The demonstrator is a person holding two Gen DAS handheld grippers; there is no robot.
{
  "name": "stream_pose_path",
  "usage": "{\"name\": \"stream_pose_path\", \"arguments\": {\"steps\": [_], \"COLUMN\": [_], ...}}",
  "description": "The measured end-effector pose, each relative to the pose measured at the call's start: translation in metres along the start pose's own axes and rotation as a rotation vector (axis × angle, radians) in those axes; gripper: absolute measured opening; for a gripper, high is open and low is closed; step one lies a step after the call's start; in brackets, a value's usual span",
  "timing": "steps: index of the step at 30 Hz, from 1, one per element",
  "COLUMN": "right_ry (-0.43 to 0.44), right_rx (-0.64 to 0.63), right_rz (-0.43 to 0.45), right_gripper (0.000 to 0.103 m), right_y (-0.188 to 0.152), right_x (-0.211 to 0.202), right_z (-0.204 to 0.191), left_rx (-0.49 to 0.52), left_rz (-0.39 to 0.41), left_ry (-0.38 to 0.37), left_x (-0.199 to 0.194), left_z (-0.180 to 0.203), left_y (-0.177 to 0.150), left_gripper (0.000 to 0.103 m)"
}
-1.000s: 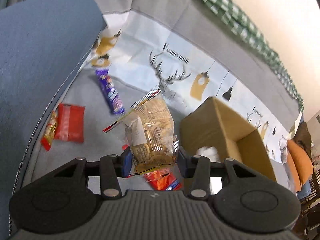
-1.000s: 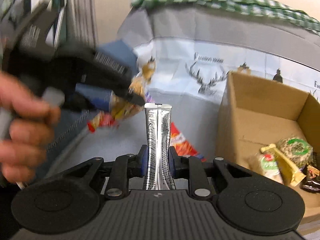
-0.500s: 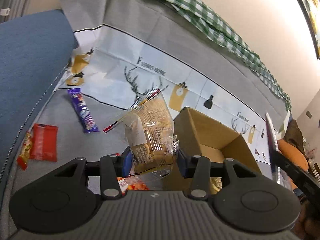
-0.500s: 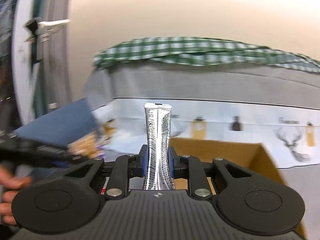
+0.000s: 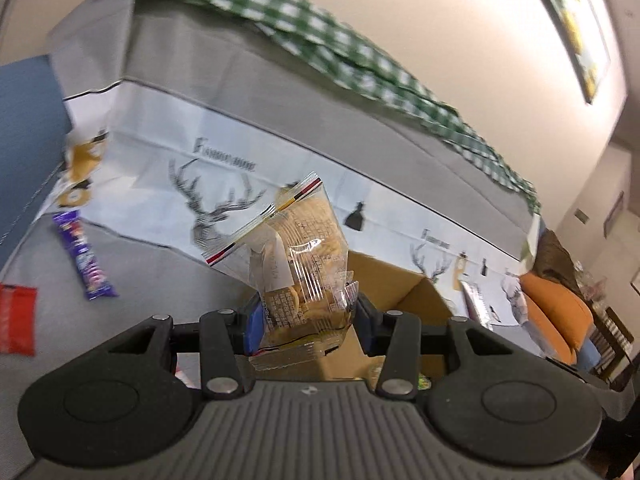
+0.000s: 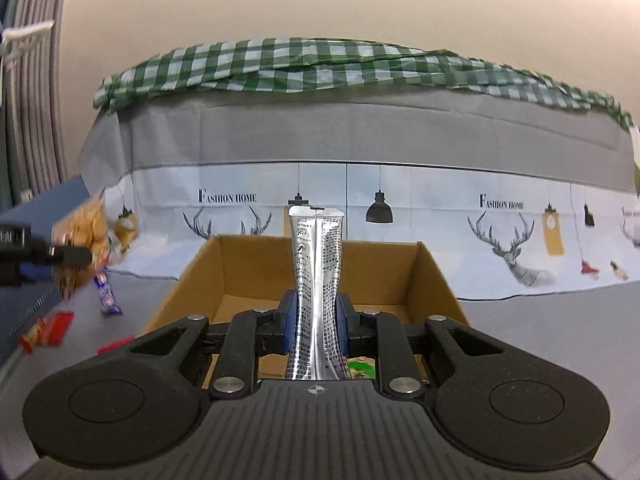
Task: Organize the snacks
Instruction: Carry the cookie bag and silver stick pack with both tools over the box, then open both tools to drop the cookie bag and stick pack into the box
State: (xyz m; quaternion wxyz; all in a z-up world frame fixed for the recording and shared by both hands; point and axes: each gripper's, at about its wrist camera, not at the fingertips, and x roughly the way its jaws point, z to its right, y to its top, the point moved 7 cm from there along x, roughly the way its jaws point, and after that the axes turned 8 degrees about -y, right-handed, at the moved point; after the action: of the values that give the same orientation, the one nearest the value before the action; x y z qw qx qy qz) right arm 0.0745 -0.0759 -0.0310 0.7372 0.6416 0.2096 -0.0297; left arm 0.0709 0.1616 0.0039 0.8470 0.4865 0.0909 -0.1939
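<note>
My left gripper [image 5: 306, 320] is shut on a clear bag of biscuits [image 5: 298, 264], which stands up between the pads above the near corner of an open cardboard box [image 5: 404, 280]. My right gripper [image 6: 314, 318] is shut on a tall silver foil sachet [image 6: 316, 264], held upright over the same cardboard box [image 6: 248, 276]. A green packet [image 6: 360, 368] lies inside the box below the sachet. In the right wrist view the left gripper's finger [image 6: 68, 255] and its biscuit bag [image 6: 82, 236] show blurred at the left edge.
Loose on the grey sofa seat lie a purple bar [image 5: 84, 258], a red packet [image 5: 16, 318] and a small red wrapper [image 6: 116, 346]. A deer-print cover [image 6: 400, 208] and a green checked cloth [image 6: 320, 64] drape the backrest. An orange cushion [image 5: 556, 320] sits far right.
Both grippers moved toward the box with their snacks still held. The right gripper swung from the left side to sit centred over the box; the left view tilted up toward the backrest.
</note>
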Motion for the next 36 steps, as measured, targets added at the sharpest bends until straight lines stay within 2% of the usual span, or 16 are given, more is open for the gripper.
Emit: {"name": "stream_pose_path", "arguments": {"steps": [10,19,36], "right_ry": [-0.036,-0.061,-0.079], "right_rx": [-0.04,-0.05,-0.033], "right_rz": [0.0,-0.021,-0.054], "right_gripper": [0.021,0.021,0.021], "right_y": [0.0,-0.004,-0.008], "right_x": [0.004,0.009,0.016], "right_z": [0.005,0.006,0.012], "left_rx": [0.086,0.232,0.241], "left_rz": [-0.04,-0.089,-0.116], "left_ry": [-0.114,-0.151,-0.151], "left_x": [0.035,0.051,0.057], "left_z": [0.049,0.083,0.084], "left_y": [-0.022,-0.047,-0.052], "left_gripper": [0.05,0.05,0.05]}}
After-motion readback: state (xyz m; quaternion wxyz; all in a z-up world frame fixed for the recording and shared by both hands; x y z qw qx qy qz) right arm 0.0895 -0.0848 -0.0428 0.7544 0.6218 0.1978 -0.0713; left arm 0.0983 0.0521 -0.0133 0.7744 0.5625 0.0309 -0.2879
